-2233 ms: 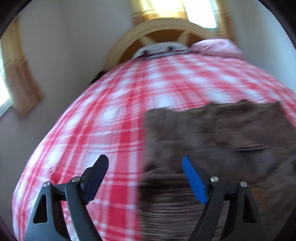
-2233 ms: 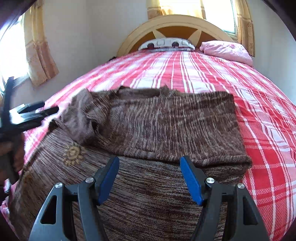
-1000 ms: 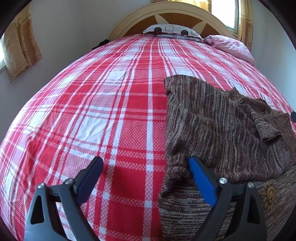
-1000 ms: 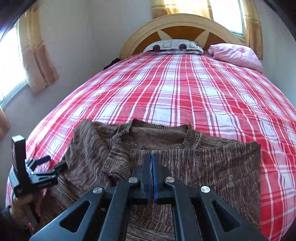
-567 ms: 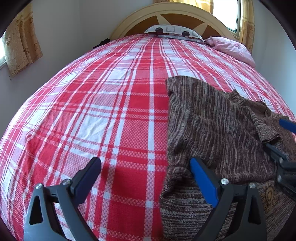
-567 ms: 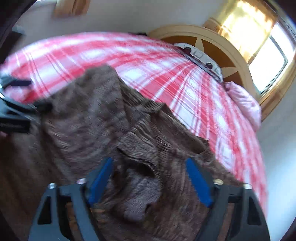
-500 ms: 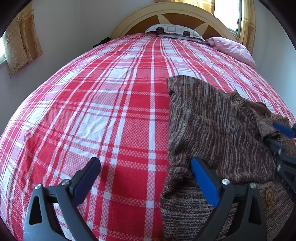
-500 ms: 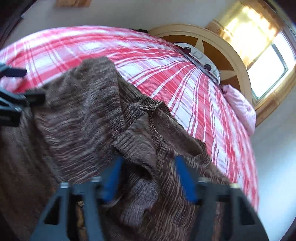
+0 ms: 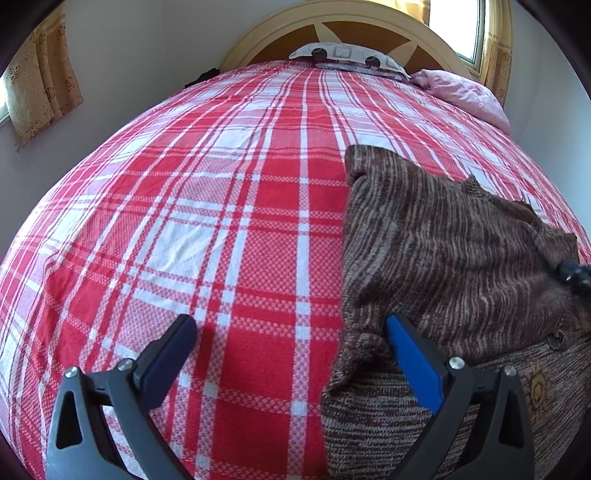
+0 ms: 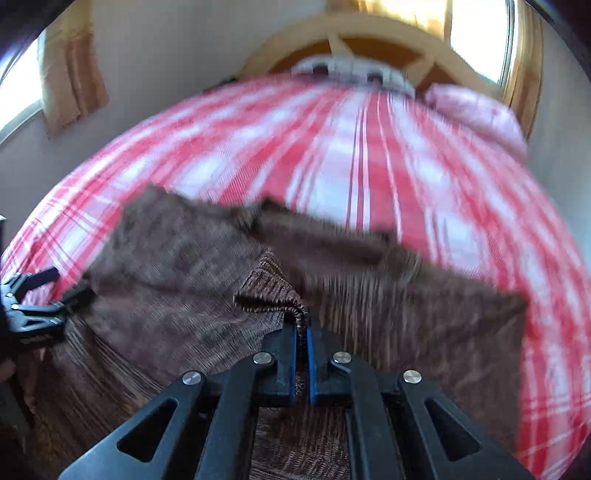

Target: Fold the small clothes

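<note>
A brown striped knit sweater (image 9: 454,258) lies on the red plaid bed, partly folded, with a small sun motif (image 9: 537,386) near its lower edge. My left gripper (image 9: 291,347) is open and empty, low over the bed at the sweater's left edge. My right gripper (image 10: 301,332) is shut on a sleeve cuff of the sweater (image 10: 271,291) and holds it lifted over the garment (image 10: 406,306). The right wrist view is blurred by motion. The left gripper (image 10: 33,306) shows at its left edge.
The bed (image 9: 221,221) has a red and white plaid cover. A round wooden headboard (image 9: 332,33), a patterned pillow (image 9: 347,55) and a pink pillow (image 9: 465,96) are at the far end. Curtained windows (image 9: 40,81) flank the room.
My right gripper has closed on the sweater's sleeve cuff and is moving with it. My left gripper has stayed open in nearly the same place.
</note>
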Tool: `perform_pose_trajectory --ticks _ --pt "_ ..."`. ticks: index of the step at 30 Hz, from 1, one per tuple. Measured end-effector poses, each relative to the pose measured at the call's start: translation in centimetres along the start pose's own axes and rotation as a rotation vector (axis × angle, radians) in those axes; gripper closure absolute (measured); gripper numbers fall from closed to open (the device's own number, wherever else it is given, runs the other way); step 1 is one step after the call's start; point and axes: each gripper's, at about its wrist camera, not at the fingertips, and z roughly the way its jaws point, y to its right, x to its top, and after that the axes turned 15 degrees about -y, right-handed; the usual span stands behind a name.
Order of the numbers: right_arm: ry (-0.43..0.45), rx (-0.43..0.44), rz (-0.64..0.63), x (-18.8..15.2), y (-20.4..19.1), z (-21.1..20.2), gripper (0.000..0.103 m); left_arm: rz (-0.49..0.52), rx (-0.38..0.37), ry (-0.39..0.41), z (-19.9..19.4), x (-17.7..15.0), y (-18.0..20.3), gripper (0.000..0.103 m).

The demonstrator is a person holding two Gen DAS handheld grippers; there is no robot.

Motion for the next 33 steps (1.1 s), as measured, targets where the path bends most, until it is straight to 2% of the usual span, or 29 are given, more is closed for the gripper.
perform_pose_trajectory --ticks 1,3,8,12,13,14,15,16,19,22,27,30,33 --pt "-0.009 -0.01 0.023 -0.2 0.7 0.8 0.082 -0.001 -0.002 0.0 0.0 0.0 0.0 0.0" --pt "0.031 0.006 0.084 -0.9 2.2 0.5 0.057 -0.001 -0.003 0.001 0.0 0.0 0.0 0.0" --pt "0.05 0.285 0.161 -2.8 4.4 -1.8 0.057 -0.002 -0.011 0.002 0.0 0.0 -0.1 0.0" --pt "-0.037 0.425 0.145 -5.1 2.7 -1.4 0.057 -0.003 -0.024 0.003 -0.1 0.0 -0.3 0.0" --pt "-0.054 0.42 0.13 -5.4 2.2 -1.2 0.057 -0.002 -0.021 0.004 -0.1 0.0 -0.2 0.0" --pt "-0.063 0.389 0.104 -5.7 1.3 -0.8 0.058 -0.001 -0.018 0.006 -0.1 0.0 -0.1 0.0" --pt "-0.043 0.351 0.08 -6.0 0.7 -0.8 0.067 0.0 -0.019 0.007 -0.2 0.0 -0.2 0.0" --pt "-0.024 0.329 0.053 -6.2 0.0 -1.0 0.088 -0.002 -0.02 0.005 -0.2 -0.1 -0.2 0.0" --pt "0.007 0.322 0.057 -6.5 -0.4 -2.0 0.101 -0.013 -0.033 -0.02 -0.3 -0.5 -0.6 0.0" --pt "0.035 0.304 0.027 -7.4 -0.6 -3.5 0.101 -0.028 -0.03 -0.018 -0.6 -1.1 -0.8 0.0" --pt "-0.046 0.252 0.008 -8.2 0.4 -1.7 0.101 -0.026 -0.036 -0.024 -0.6 -1.3 -0.9 0.0" --pt "-0.039 0.272 0.031 -8.4 1.2 -1.6 0.101 -0.017 -0.033 -0.023 -0.9 -1.8 -0.9 0.0" --pt "-0.004 0.244 0.04 -8.4 1.2 -2.3 0.1 -0.02 -0.045 -0.007 -1.3 -2.3 -1.1 0.0"
